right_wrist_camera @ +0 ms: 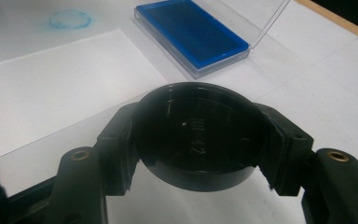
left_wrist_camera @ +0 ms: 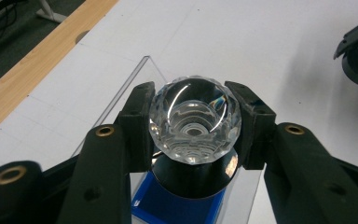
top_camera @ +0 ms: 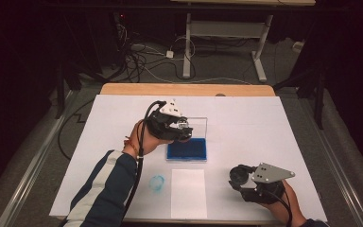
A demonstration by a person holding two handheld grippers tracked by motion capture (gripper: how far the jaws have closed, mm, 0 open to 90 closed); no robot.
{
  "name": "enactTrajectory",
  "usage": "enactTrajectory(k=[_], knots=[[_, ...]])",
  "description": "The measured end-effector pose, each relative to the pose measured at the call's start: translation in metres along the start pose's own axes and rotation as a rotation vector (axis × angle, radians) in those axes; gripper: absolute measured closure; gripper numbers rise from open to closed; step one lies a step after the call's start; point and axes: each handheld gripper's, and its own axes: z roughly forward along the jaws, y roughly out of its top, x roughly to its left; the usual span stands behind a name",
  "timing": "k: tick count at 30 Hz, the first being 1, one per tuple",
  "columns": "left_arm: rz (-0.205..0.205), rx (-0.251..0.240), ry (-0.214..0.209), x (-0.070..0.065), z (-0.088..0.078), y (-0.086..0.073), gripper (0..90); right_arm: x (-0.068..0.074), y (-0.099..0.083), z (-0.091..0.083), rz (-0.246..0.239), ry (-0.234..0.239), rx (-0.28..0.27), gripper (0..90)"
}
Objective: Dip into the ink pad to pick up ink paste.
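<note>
I have the desk [top_camera: 246,118] under a white cover, and on it, near my edge, a blank white sheet of paper [top_camera: 188,193] with a faint blue ring mark [top_camera: 157,183] just to its left.

Beyond the paper lies the ink pad case [top_camera: 186,150], a shallow clear box with its transparent lid [top_camera: 199,124] hinged up at the back. The tray is filled wall to wall with a blue pad; in the right gripper view that blue surface looks even and flat.

My left gripper [top_camera: 182,127] hangs over the case, clamped on the faceted crystal knob of a stamp [left_wrist_camera: 195,120]. In the left gripper view the pads press on both sides of the knob, and the stamp's black round base sits below it, above the blue pad; I cannot tell whether the base touches the ink.

My right gripper [top_camera: 238,176] is near the desk's front right, well apart from the case, clamped on a round black cap [right_wrist_camera: 200,135], its flat face toward the camera.
</note>
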Motion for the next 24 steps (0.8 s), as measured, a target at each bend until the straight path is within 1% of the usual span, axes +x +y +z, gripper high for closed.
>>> enactTrajectory(k=[3, 4, 7, 9, 11, 13, 15, 17, 18, 23, 24], knots=[[0.001, 0.01, -0.003, -0.001, 0.001, -0.004, 53.8, 0.0, 0.0, 0.0, 0.002, 0.001, 0.001, 38.0], [-0.008, 0.01, -0.008, -0.001, 0.001, -0.005, 53.9, 0.0, 0.0, 0.0, 0.002, 0.001, 0.002, 38.0], [-0.001, 0.016, -0.001, -0.002, 0.001, -0.01, 53.8, 0.0, 0.0, 0.0, -0.002, 0.004, 0.004, 38.0], [-0.005, 0.018, 0.003, -0.003, 0.0, -0.013, 53.8, 0.0, 0.0, 0.0, 0.0, 0.004, 0.002, 38.0], [-0.003, 0.015, 0.008, -0.005, -0.001, -0.016, 53.8, 0.0, 0.0, 0.0, -0.002, 0.006, 0.002, 38.0], [-0.008, 0.001, 0.002, -0.005, -0.002, -0.02, 53.8, 0.0, 0.0, 0.0, -0.008, 0.011, 0.001, 38.0], [-0.008, -0.001, 0.01, -0.006, -0.004, -0.022, 53.8, 0.0, 0.001, 0.001, -0.01, 0.013, -0.001, 38.0], [-0.016, -0.013, -0.006, -0.006, -0.005, -0.025, 53.8, 0.0, 0.002, 0.001, -0.008, 0.013, -0.001, 38.0], [-0.016, -0.013, -0.002, -0.007, -0.005, -0.025, 53.8, 0.0, 0.002, 0.002, -0.01, 0.015, -0.002, 38.0], [-0.001, -0.017, -0.022, -0.011, -0.007, -0.028, 53.8, -0.002, 0.003, 0.004, -0.012, 0.022, -0.005, 38.0], [-0.005, -0.021, -0.022, -0.013, -0.008, -0.028, 53.8, -0.002, 0.003, 0.005, -0.013, 0.023, -0.005, 38.0]])
